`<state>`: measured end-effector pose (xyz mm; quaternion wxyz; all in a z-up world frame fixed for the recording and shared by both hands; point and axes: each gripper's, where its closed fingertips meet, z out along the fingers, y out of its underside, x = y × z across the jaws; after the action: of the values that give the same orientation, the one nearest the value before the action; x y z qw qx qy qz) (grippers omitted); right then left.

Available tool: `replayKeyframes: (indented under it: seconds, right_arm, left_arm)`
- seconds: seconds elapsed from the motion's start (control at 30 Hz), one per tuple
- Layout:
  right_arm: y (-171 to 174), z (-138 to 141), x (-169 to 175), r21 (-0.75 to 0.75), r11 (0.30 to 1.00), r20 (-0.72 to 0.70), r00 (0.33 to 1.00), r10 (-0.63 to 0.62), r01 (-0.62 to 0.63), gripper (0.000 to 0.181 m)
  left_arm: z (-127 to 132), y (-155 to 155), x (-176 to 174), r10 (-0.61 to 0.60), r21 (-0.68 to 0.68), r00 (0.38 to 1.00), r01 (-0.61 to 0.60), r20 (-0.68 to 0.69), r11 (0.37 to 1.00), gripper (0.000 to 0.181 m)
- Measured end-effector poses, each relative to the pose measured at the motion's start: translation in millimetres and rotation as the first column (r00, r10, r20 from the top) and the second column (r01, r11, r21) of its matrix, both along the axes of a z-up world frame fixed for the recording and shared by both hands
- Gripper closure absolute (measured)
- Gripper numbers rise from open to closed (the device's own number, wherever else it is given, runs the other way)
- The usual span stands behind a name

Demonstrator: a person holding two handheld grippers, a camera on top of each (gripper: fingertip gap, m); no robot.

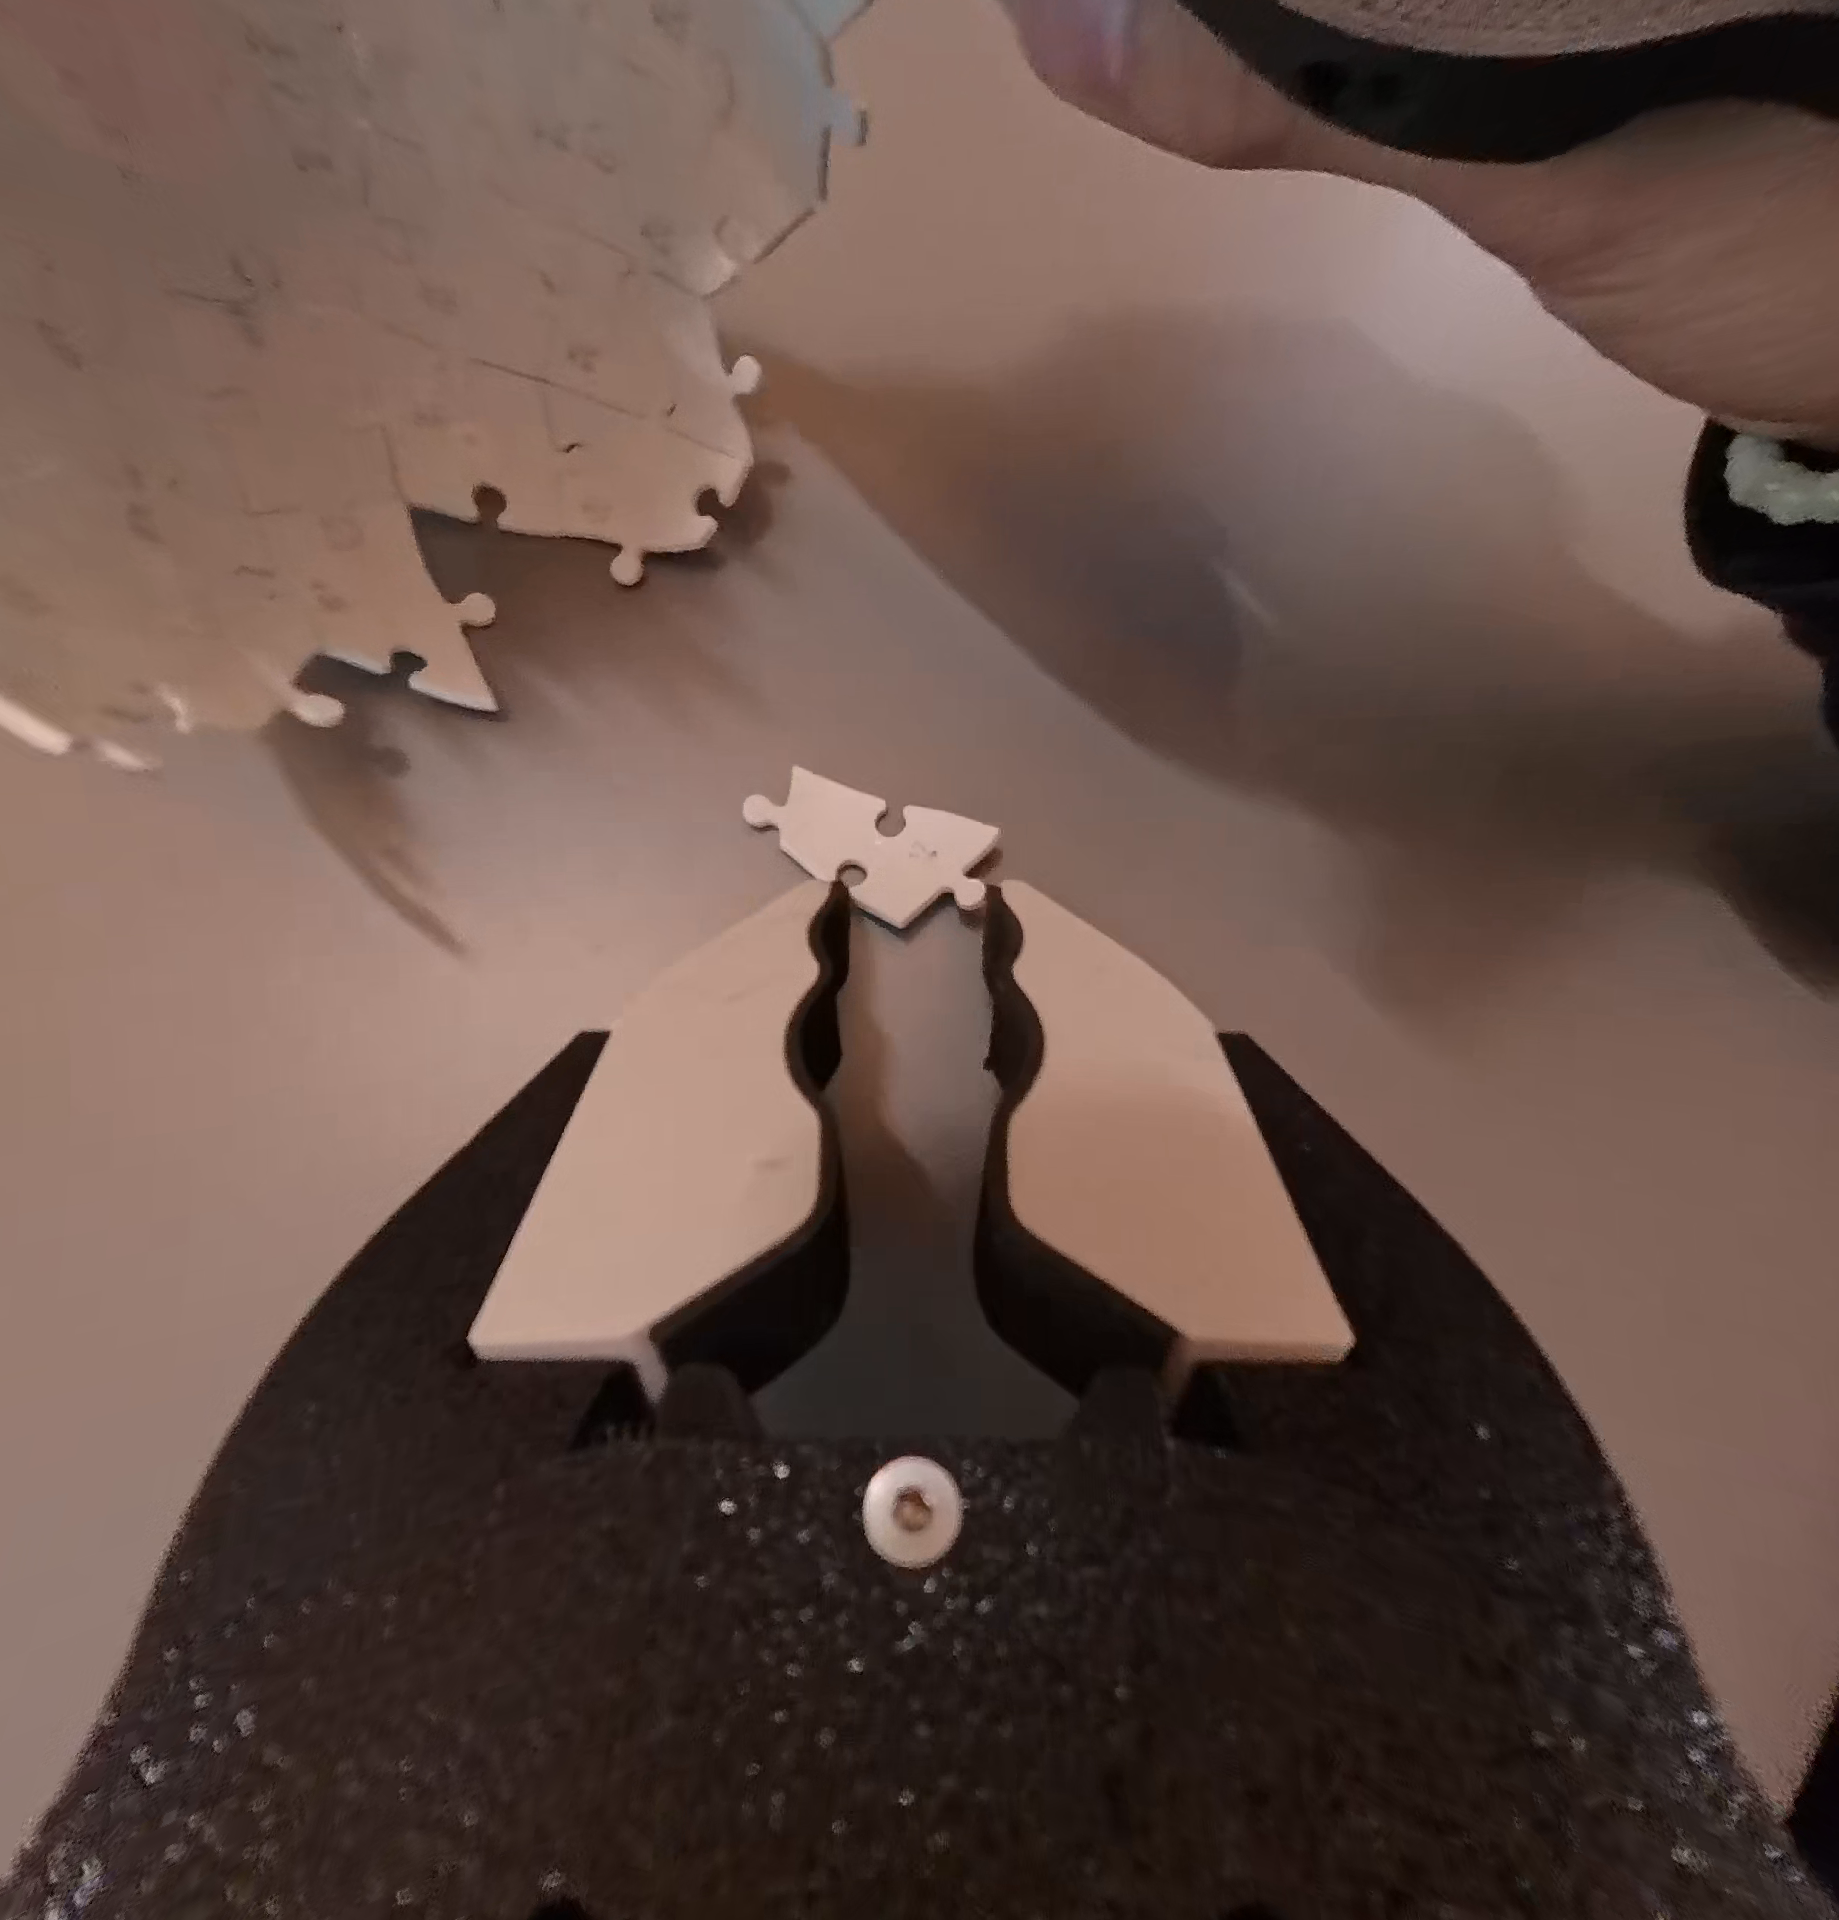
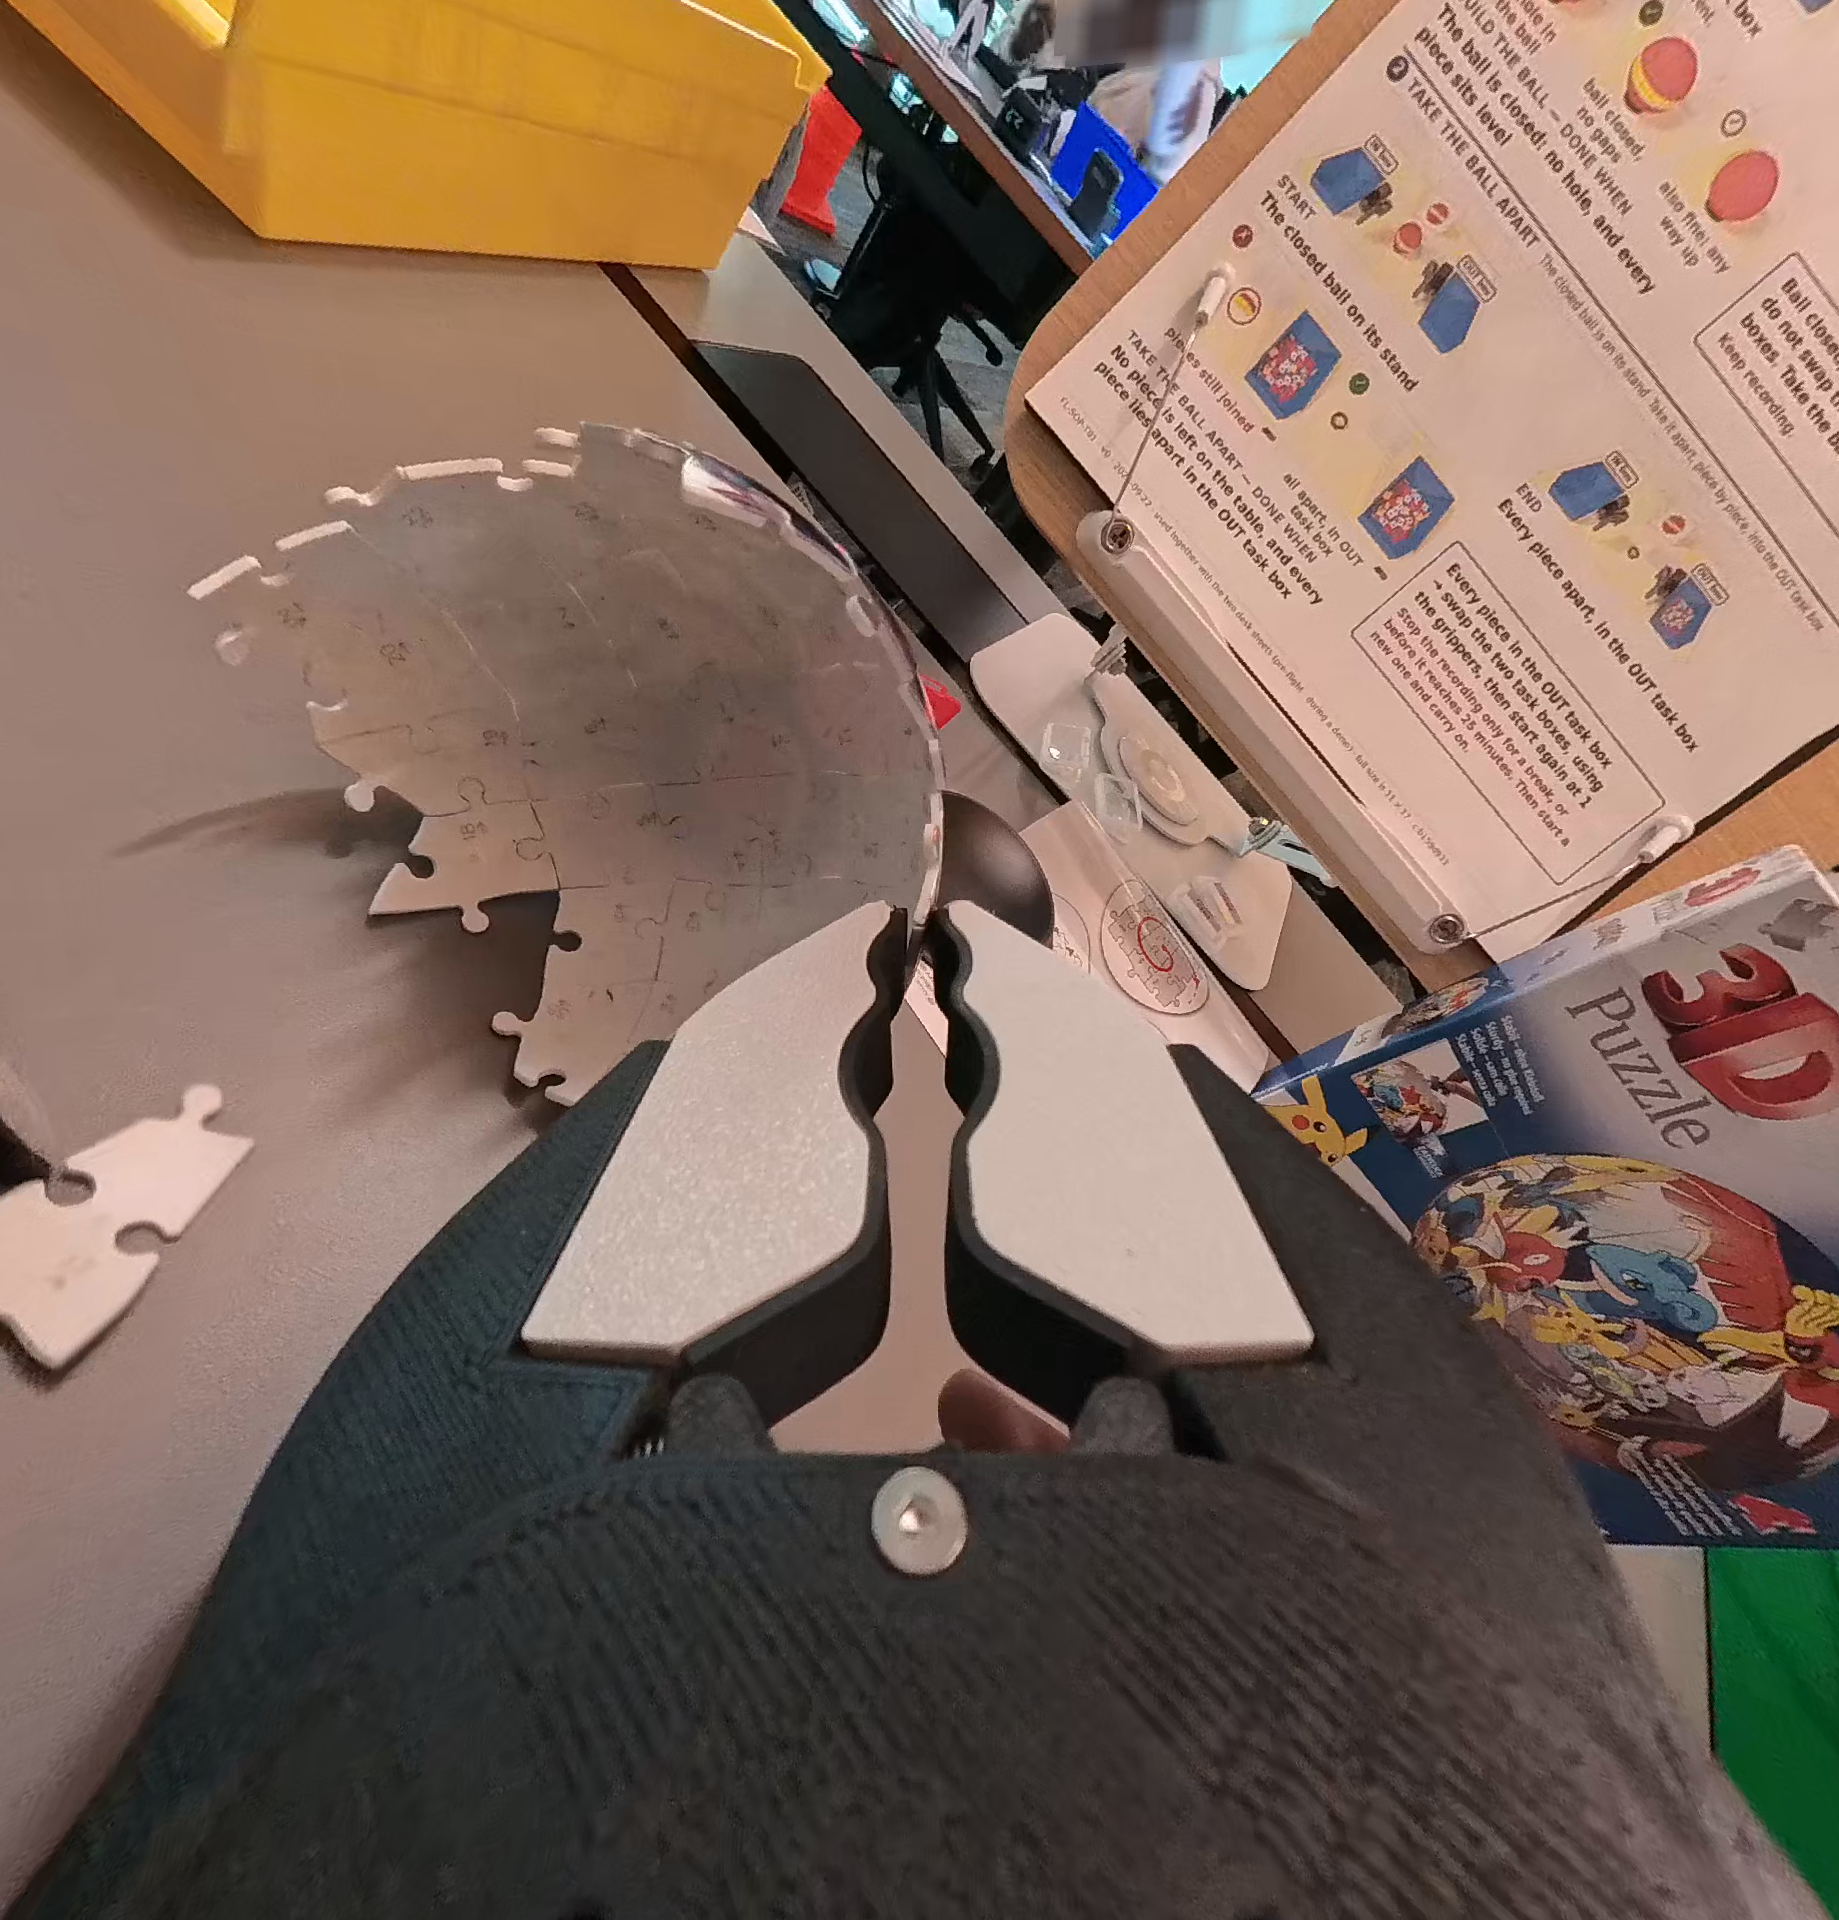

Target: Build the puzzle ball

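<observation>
Puzzle pieces come first: a joined pair [image 1: 873, 847] lies flat on the table [image 1: 219, 1039], white side up, touching the tips of the left tool [image 1: 917, 896]. Its jaws stand slightly spread, one fingertip at each lower corner of the pair, so it brackets the pair without yet pinching it. The same pair [image 2: 73, 1236] shows at the left edge of the right wrist view.

The right tool [image 2: 920, 925] is pressed nearly together on the rim of the half-built ball [image 2: 603, 717], a curved shell of joined pieces resting on the table with its hollow side toward the camera. It appears to be clamping that rim, steadying the shell.

Beyond the shell sit a yellow bin [image 2: 458, 125], an instruction sheet [image 2: 1497, 436] on a board, and the puzzle box [image 2: 1642, 1226].

The step in hand seems to be lifting the pair for fitting. Flat pieces are hard to get under, so tilting one fingertip down against an edge and closing gently should help; a hard squeeze could pop the joint apart. The shell's toothed lower edge [image 1: 624, 540], near the pair, looks like the likely seat.
</observation>
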<state>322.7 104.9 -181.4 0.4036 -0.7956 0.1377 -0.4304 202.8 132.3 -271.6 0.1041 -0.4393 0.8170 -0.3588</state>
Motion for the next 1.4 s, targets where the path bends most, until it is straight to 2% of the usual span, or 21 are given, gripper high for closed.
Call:
replayKeyframes:
  seconds: [0.1, 0.23, 0.3, 0.43, 0.6, 0.73, 0.83, 0.97, 1.1, 1.2, 1.3, 1.4]
  right_arm:
    - [-0.6, -0.2, 0.0, 0.002, 1.0, -0.002, 1.0, 0.001, -0.001, 0.176]
    - [-0.2, -0.1, -0.2, 0.003, 1.0, -0.001, 1.0, 0.005, -0.005, 0.176]
    - [-0.2, -0.1, -0.3, 0.001, 1.0, 0.003, 1.0, 0.005, -0.005, 0.177]
    - [-0.3, 0.1, -0.6, 0.004, 1.0, 0.001, 1.0, 0.006, -0.006, 0.176]
    - [-0.3, 0.2, -0.9, 0.001, 1.0, 0.0, 1.0, 0.008, -0.008, 0.176]
    - [-0.3, -0.1, -0.9, 0.001, 1.0, 0.001, 1.0, 0.01, -0.01, 0.176]
    - [-0.2, 0.0, -0.9, -0.002, 1.0, 0.005, 1.0, 0.012, -0.012, 0.176]
    - [-0.2, 0.6, -2.0, -0.011, 1.0, 0.024, 1.0, 0.016, -0.015, 0.176]
    - [-1.4, 0.0, -3.4, -0.014, 1.0, 0.056, 0.998, 0.011, -0.011, 0.176]
    - [-1.4, 0.4, -4.6, -0.026, 1.0, 0.076, 0.997, 0.008, -0.006, 0.176]
    - [-0.9, 1.2, -6.2, -0.039, 0.999, 0.094, 0.996, 0.004, 0.0, 0.176]
    - [-0.3, 1.4, -6.8, -0.045, 0.999, 0.097, 0.995, 0.003, 0.001, 0.176]
  left_arm:
    - [0.2, -6.9, -0.2, 0.026, -0.001, 1.0, -0.026, 0.006, 1.0, 0.146]
    - [6.7, -17.9, -10.4, -0.016, -0.053, 1.0, 0.016, -0.011, 0.998, 0.139]
    - [14.2, -13.8, -6.2, -0.021, -0.039, 0.998, 0.023, 0.051, 0.999, 0.141]
    - [20.7, 4.3, 11.0, -0.044, 0.074, 0.984, 0.031, 0.173, 0.997, 0.145]
    - [0.8, 8.7, 14.1, -0.18, 0.182, 0.977, 0.157, 0.116, 0.971, 0.148]
    - [-4.5, 3.6, 8.7, -0.207, 0.145, 0.976, 0.196, 0.064, 0.97, 0.165]
    - [-4.6, 3.5, 8.1, -0.183, 0.143, 0.98, 0.172, 0.072, 0.975, 0.166]
    - [-3.9, 5.1, 9.2, -0.087, 0.098, 0.992, 0.078, 0.092, 0.992, 0.166]
    - [5.0, 23.3, 24.2, 0.15, 0.075, 0.977, -0.163, 0.153, 0.984, 0.166]
    - [10.6, 26.9, 35.1, 0.3, 0.003, 0.945, -0.303, 0.13, 0.953, 0.166]
    - [8.5, 35.6, 47.9, 0.376, 0.073, 0.913, -0.391, 0.161, 0.918, 0.166]
    - [7.5, 30.9, 56.7, 0.422, 0.056, 0.896, -0.432, 0.141, 0.9, 0.166]
